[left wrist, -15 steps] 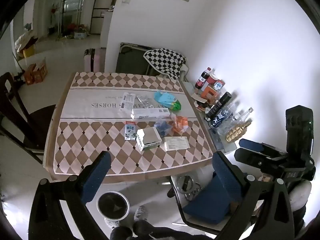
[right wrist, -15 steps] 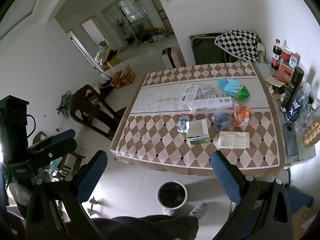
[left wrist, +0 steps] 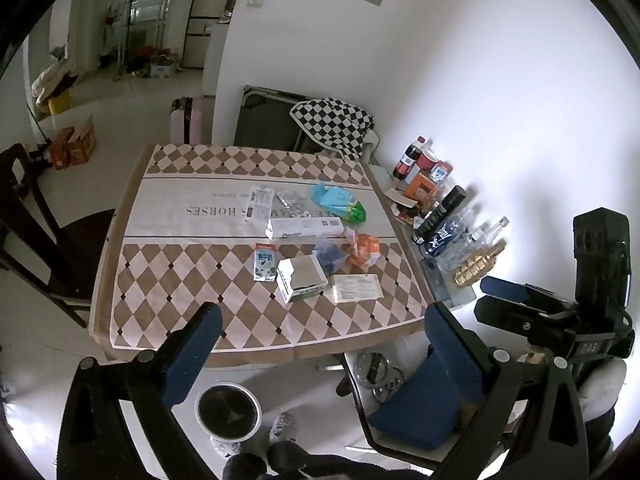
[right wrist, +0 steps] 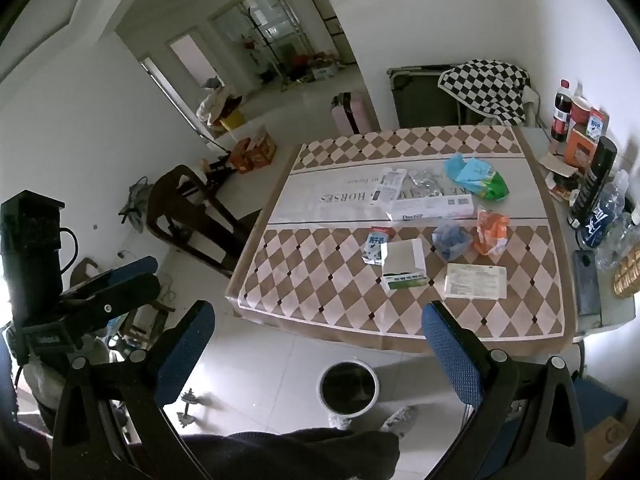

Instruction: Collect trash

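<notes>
Both the left gripper (left wrist: 322, 330) and right gripper (right wrist: 318, 328) hover with jaws wide, holding nothing. Cartons and crumpled wrappers (labels mostly illegible) litter the brown diamond-patterned table (left wrist: 168, 280). A round white-rimmed dark bin (right wrist: 348, 387) stands on the floor before it.

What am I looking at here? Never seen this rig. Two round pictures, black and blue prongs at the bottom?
No robot: a person carries a handheld gripper in each hand, each with a fisheye camera looking along its jaws. The blue-padded prongs are the left gripper in its own view and the right gripper in its own; both are open and empty. Each camera also catches the other gripper at its frame edge. Ahead is a table with a diamond-pattern cloth, littered with trash: a white and green box, a long white box, a flat leaflet-like packet, an orange wrapper and a blue-green bag. A round bin stands on the floor below.
</notes>
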### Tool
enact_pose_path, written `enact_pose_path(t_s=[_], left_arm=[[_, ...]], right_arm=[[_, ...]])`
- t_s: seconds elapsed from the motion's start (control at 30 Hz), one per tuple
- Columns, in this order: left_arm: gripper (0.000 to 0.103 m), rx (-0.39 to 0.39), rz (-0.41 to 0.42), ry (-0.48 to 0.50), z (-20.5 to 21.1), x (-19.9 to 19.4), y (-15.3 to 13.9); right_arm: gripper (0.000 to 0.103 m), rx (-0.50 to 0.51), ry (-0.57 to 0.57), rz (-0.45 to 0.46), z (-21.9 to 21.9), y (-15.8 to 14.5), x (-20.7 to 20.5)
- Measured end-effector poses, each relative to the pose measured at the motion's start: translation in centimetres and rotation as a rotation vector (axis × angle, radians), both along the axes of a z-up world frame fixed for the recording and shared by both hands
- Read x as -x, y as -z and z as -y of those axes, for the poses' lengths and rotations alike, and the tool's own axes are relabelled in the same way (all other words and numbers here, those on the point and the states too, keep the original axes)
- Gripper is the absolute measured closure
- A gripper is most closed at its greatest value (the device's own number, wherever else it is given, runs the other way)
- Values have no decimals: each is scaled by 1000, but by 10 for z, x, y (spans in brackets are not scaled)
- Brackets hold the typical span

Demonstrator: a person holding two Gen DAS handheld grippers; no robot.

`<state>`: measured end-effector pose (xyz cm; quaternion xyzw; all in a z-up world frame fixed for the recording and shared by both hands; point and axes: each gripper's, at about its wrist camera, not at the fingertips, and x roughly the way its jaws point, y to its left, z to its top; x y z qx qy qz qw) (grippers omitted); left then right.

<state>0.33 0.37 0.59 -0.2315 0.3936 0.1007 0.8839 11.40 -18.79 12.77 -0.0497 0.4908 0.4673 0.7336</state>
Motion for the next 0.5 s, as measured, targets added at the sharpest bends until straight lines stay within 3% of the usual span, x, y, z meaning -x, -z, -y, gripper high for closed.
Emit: enact_pose_path(t_s=[0.5], left_arm=[[0, 12, 6, 5, 1, 6, 6]], right_arm=[[0, -3, -1, -2, 1, 3, -2]])
